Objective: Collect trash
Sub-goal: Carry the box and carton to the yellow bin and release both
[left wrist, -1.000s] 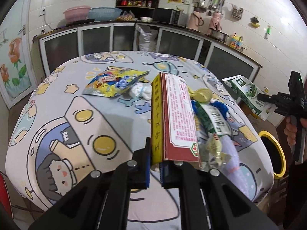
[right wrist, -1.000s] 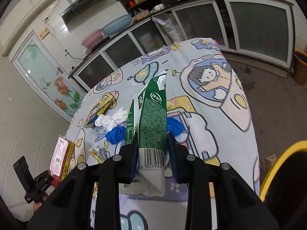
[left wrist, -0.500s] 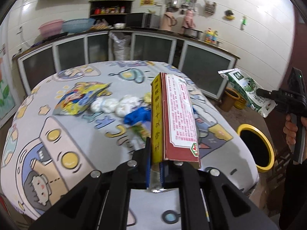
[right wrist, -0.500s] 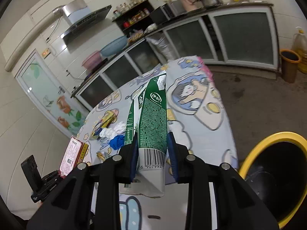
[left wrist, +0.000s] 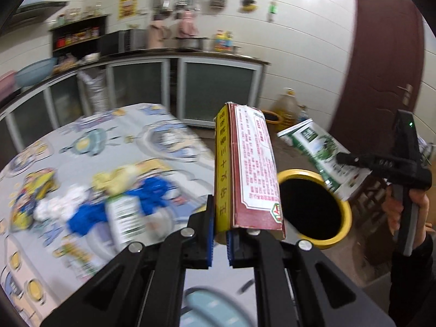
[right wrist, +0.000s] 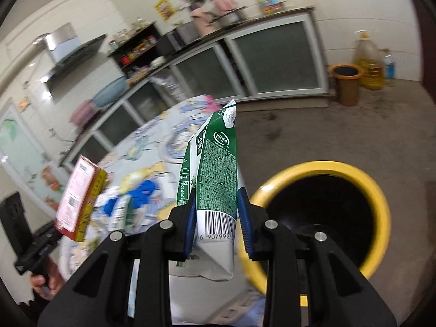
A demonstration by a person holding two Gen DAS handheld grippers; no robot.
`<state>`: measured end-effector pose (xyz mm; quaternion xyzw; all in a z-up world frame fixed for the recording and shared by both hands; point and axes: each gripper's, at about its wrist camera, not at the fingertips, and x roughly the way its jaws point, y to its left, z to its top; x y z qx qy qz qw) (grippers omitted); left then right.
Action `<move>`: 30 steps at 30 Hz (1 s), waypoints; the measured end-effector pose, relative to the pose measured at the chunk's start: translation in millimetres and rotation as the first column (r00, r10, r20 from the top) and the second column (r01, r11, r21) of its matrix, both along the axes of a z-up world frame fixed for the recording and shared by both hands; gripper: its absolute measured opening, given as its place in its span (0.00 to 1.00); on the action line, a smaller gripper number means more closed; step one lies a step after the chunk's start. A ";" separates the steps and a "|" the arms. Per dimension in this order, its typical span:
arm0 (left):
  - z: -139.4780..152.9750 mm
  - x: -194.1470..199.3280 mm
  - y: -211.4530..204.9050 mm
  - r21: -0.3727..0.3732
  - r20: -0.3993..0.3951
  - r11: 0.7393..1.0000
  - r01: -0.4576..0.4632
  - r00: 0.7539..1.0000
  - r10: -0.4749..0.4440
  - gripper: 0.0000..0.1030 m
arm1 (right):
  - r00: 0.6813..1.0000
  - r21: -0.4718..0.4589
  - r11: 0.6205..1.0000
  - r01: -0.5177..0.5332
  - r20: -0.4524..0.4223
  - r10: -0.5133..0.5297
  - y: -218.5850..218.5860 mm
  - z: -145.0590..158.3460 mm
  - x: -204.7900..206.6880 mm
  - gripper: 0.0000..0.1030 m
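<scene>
My left gripper (left wrist: 219, 229) is shut on a flattened red and yellow carton (left wrist: 245, 171), held upright over the table's right edge. My right gripper (right wrist: 218, 218) is shut on a green and white milk carton (right wrist: 215, 174). A black bin with a yellow rim (left wrist: 313, 207) (right wrist: 324, 207) stands on the floor just beyond both cartons. In the left wrist view the milk carton (left wrist: 321, 150) hangs over the bin's far side, held by the right gripper (left wrist: 343, 159). The red carton (right wrist: 80, 201) shows at the left of the right wrist view.
On the cartoon-print tablecloth (left wrist: 163, 141) lie blue crumpled scraps (left wrist: 152, 193), white tissue wads (left wrist: 62, 204), a yellow snack bag (left wrist: 30, 190) and a small white and green pack (left wrist: 122, 220). A brown bin (right wrist: 346, 81) and oil bottles (right wrist: 370, 62) stand by the cabinets.
Both grippers swung right from over the table toward the yellow-rimmed bin, each keeping its carton. The bin now fills more of both views; the table trash has slid left.
</scene>
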<state>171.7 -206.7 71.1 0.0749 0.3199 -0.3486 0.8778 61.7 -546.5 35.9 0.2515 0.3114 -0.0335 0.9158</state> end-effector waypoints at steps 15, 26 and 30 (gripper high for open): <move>-61.9 -2.5 -168.9 0.059 -0.155 0.976 0.208 0.968 -0.197 0.06 | 0.964 -0.054 0.975 0.217 -0.147 -0.223 -60.9 -73.1 -44.8 0.27; -86.7 2.9 -217.5 0.064 -0.191 0.974 0.220 0.960 -0.204 0.37 | 0.928 -0.121 0.954 0.273 -0.228 -0.295 -76.8 -90.6 -30.5 0.61; -79.2 3.7 -197.6 0.023 -0.143 0.993 0.114 0.984 -0.110 0.80 | 0.908 -0.122 0.935 0.332 -0.227 -0.352 -89.9 -92.9 -40.0 0.67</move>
